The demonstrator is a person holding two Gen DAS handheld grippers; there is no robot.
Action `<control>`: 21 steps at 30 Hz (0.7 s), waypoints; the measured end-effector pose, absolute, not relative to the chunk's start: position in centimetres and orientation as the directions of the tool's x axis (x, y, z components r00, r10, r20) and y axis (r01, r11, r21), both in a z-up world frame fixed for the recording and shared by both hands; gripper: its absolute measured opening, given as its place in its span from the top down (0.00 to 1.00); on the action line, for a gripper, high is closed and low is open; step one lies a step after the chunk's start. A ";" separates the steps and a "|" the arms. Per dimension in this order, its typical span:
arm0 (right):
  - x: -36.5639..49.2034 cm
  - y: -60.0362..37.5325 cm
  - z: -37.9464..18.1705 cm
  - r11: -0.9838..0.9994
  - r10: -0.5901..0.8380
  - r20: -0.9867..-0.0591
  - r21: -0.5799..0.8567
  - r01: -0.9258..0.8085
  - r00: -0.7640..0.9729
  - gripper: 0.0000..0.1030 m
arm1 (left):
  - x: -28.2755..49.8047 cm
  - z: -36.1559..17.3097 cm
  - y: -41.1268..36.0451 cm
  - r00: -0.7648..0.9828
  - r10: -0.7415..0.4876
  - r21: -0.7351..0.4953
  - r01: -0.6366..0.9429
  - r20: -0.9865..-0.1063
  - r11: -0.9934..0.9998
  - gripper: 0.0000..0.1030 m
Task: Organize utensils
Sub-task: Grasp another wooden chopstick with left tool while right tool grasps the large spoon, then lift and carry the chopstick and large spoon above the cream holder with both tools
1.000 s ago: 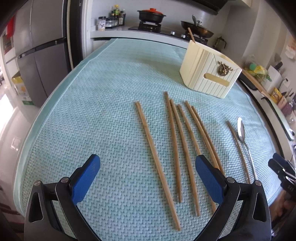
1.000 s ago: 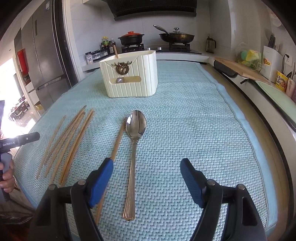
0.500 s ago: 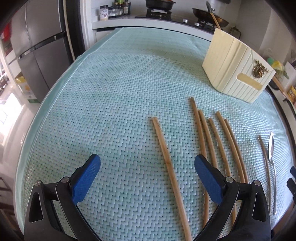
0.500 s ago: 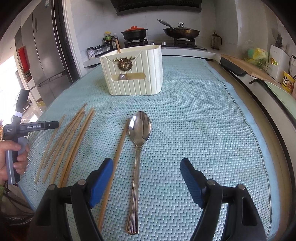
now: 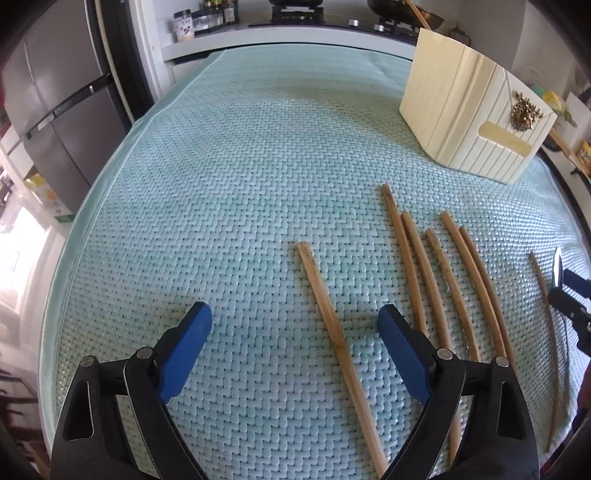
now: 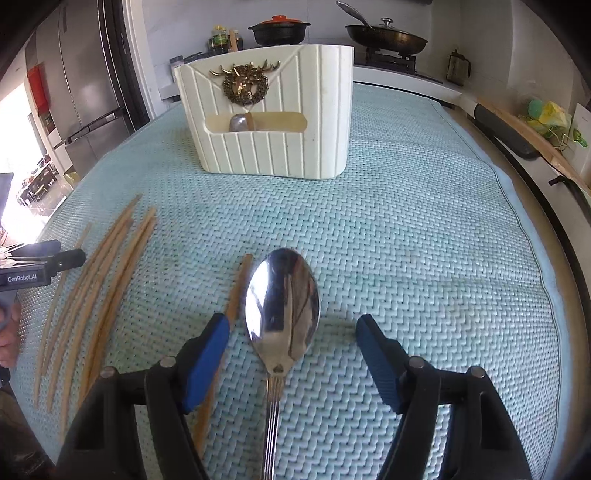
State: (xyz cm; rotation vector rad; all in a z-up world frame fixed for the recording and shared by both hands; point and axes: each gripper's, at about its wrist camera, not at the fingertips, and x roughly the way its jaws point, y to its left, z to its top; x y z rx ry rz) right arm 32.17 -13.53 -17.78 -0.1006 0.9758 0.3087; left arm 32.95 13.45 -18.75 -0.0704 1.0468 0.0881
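Right wrist view cuts off the steel spoon's [image 6: 282, 314] ribbed handle below; its mirror bowl lies between the right gripper's [image 6: 291, 349] closing, untouching blue pads. Left gripper [image 5: 293, 341], also closing, straddles one bamboo chopstick [image 5: 334, 332] on the woven mat [image 5: 240, 166], pads clear.

Setting: home kitchen, judged from the gas hob ahead of the grippers carrying a lidded black pot [image 6: 279, 27] and a pan [image 6: 388, 37], spice jars [image 5: 205, 14] beside it, a steel fridge [image 6: 85, 88] to the left, and probably a cutting board [image 6: 532, 138] at right.
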 end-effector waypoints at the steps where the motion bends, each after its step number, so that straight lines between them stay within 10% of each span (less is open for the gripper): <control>1: 32.5 -13.4 -17.7 0.951 0.215 -0.827 0.057 -0.304 0.519 0.41 | 33.1 -18.6 13.3 0.494 0.032 -0.019 -0.098 -0.869 0.995 0.19; 5: 33.1 -12.6 -17.8 0.950 0.200 -0.830 0.033 -0.312 0.521 0.59 | 33.9 -18.2 13.1 0.479 -0.008 -0.041 -0.059 -0.878 0.997 0.36; 11: 33.5 -13.0 -17.5 0.945 0.244 -0.824 0.083 -0.318 0.511 0.60 | 35.3 -18.0 14.1 0.464 -0.101 -0.138 -0.047 -0.880 0.989 0.91; 21: 32.1 -15.2 -13.1 0.927 0.348 -0.751 0.187 -0.325 0.561 0.60 | 34.2 -14.3 15.0 0.566 -0.164 -0.224 -0.037 -0.808 0.974 0.95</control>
